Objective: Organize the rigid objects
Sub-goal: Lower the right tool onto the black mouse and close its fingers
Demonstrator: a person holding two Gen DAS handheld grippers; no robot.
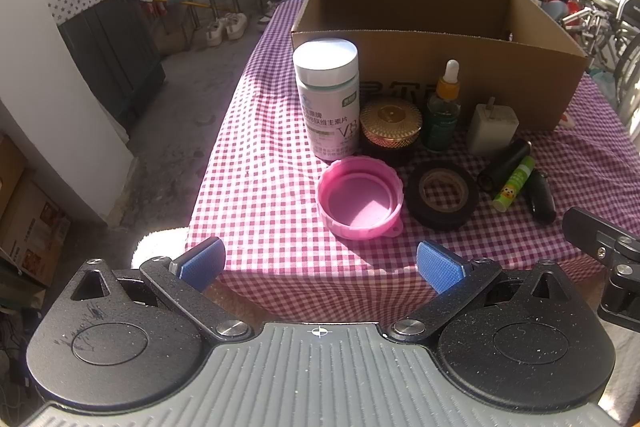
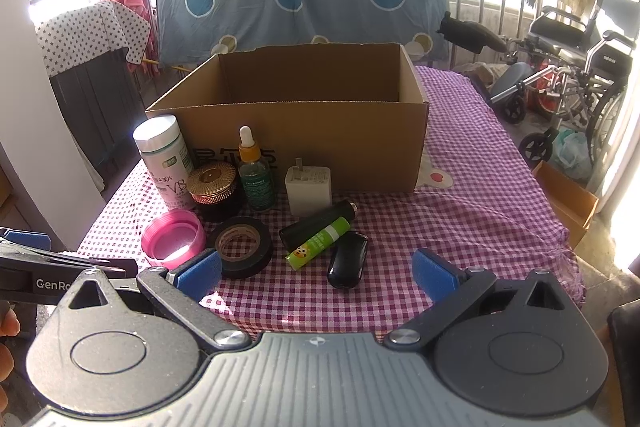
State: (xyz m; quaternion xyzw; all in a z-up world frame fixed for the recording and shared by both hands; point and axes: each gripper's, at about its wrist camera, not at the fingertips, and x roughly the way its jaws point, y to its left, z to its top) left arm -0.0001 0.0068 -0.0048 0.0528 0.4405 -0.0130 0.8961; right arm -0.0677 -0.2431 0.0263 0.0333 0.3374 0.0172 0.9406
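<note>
My left claw (image 1: 318, 261) and right claw (image 2: 316, 273) both gape wide, holding nothing, at the near edge of the checked counter (image 2: 460, 227). Just ahead of my left claw lies a pink ribbed lid (image 1: 359, 197), hollow side up; beside it, ahead of my right claw, a black tape roll (image 2: 244, 246), with a green glue stick (image 2: 318, 243) beyond.

box floor (image 2: 312, 89) hidden — bottle label (image 1: 334, 125) blurred
</note>
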